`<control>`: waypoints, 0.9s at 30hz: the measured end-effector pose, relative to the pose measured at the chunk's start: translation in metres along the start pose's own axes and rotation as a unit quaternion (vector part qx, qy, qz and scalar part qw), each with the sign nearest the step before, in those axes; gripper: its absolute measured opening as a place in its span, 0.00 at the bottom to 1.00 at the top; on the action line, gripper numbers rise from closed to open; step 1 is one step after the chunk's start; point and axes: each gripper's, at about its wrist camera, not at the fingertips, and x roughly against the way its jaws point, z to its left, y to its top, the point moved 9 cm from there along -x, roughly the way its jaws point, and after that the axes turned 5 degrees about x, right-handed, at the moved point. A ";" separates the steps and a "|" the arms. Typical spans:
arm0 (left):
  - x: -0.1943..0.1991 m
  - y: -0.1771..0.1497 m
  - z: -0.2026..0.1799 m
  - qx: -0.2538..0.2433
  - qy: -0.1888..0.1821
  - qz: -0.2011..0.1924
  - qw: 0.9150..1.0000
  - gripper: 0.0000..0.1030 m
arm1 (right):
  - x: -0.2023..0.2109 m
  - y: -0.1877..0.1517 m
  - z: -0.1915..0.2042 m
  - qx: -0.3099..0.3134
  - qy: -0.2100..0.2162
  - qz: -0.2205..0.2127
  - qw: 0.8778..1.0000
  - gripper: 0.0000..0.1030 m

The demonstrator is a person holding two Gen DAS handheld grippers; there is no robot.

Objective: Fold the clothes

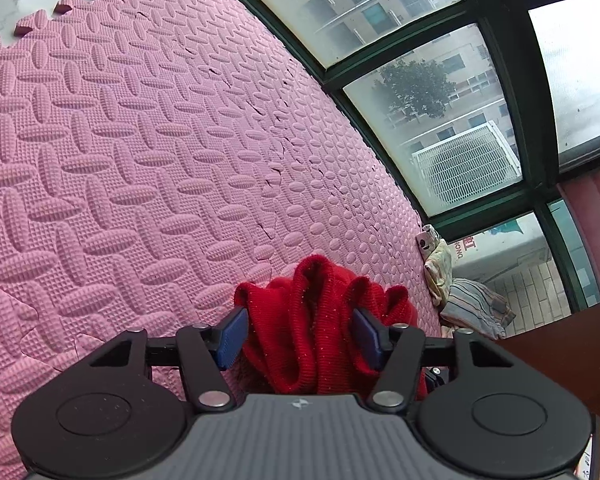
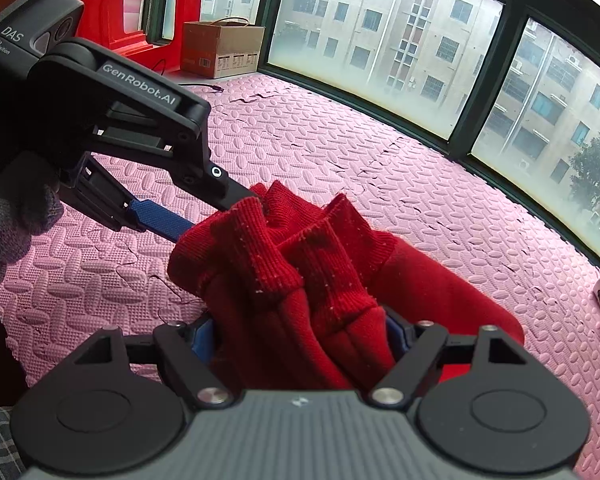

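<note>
A red knitted garment (image 1: pixel 312 304) with ribbed edges is bunched up over the pink foam mat (image 1: pixel 120 140). In the left wrist view my left gripper (image 1: pixel 300 336) has its blue pads (image 1: pixel 234 336) pressed on both sides of a thick wad of the red cloth. The right wrist view shows the same garment (image 2: pixel 420 280), with my right gripper (image 2: pixel 300 340) shut on a lower bunch that hides most of its pads. There the left gripper (image 2: pixel 216 216) comes in from the upper left and holds the ribbed edge. A gloved hand (image 2: pixel 16 216) carries it.
A dark-framed window (image 2: pixel 460 120) borders the mat (image 2: pixel 340 140) at the far side. A cardboard box (image 2: pixel 220 48) and a red plastic piece (image 2: pixel 112 4) stand at the back left. Other folded clothes (image 1: pixel 460 292) lie by the window. Brown furniture (image 1: pixel 560 360) sits at the right.
</note>
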 end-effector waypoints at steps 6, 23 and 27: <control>-0.004 -0.002 0.002 0.016 -0.011 0.008 1.000 0.57 | -0.002 0.001 0.001 0.003 -0.002 -0.001 1.000 0.77; -0.006 -0.004 0.011 0.055 -0.028 0.022 0.998 0.45 | -0.004 0.000 0.003 0.005 -0.002 -0.001 1.000 0.78; -0.009 -0.007 0.011 0.058 -0.028 0.024 0.998 0.45 | -0.005 -0.001 0.004 0.005 -0.001 0.001 1.000 0.78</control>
